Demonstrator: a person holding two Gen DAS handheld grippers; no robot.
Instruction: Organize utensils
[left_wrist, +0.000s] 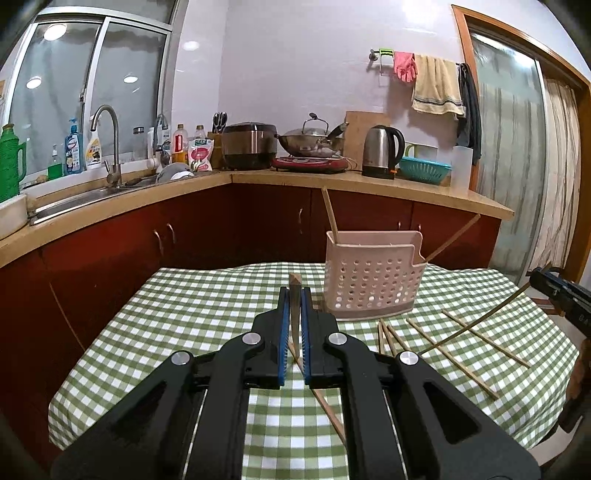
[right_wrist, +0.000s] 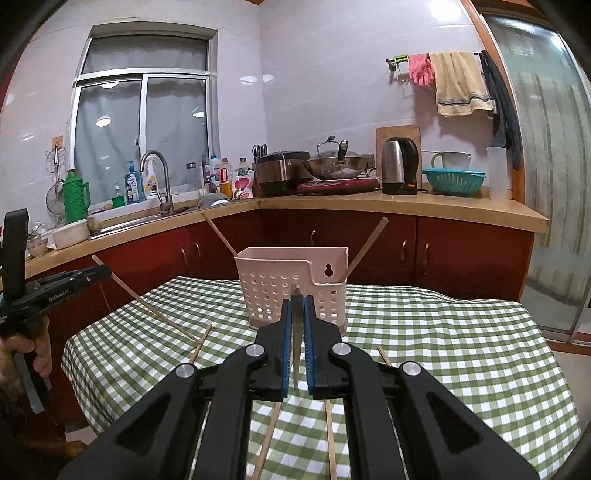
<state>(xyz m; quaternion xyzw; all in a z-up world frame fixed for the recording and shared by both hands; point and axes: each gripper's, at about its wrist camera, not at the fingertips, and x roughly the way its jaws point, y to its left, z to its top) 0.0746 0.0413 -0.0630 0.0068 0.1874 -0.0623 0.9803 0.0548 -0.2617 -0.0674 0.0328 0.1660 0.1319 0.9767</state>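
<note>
My left gripper (left_wrist: 294, 295) is shut on a wooden chopstick (left_wrist: 330, 409) that runs on edge between the blue pads and sticks out below them, above the checked tablecloth. My right gripper (right_wrist: 296, 302) is likewise shut on a chopstick (right_wrist: 296, 343), right in front of the pink perforated utensil holder (right_wrist: 280, 291). The holder (left_wrist: 373, 284) stands upright at the table's far side with two chopsticks leaning out of it. The left wrist view shows the right gripper (left_wrist: 533, 278) at the right edge with its chopstick (left_wrist: 476, 321) slanting down. Several loose chopsticks (left_wrist: 484, 345) lie on the cloth.
The table (right_wrist: 461, 354) has a green-and-white checked cloth and drops off on all sides. Behind it runs a red-fronted kitchen counter (right_wrist: 406, 205) with sink, bottles, wok, kettle and a teal colander. A hand (right_wrist: 37, 354) holds the left gripper (right_wrist: 105, 273) at the left edge.
</note>
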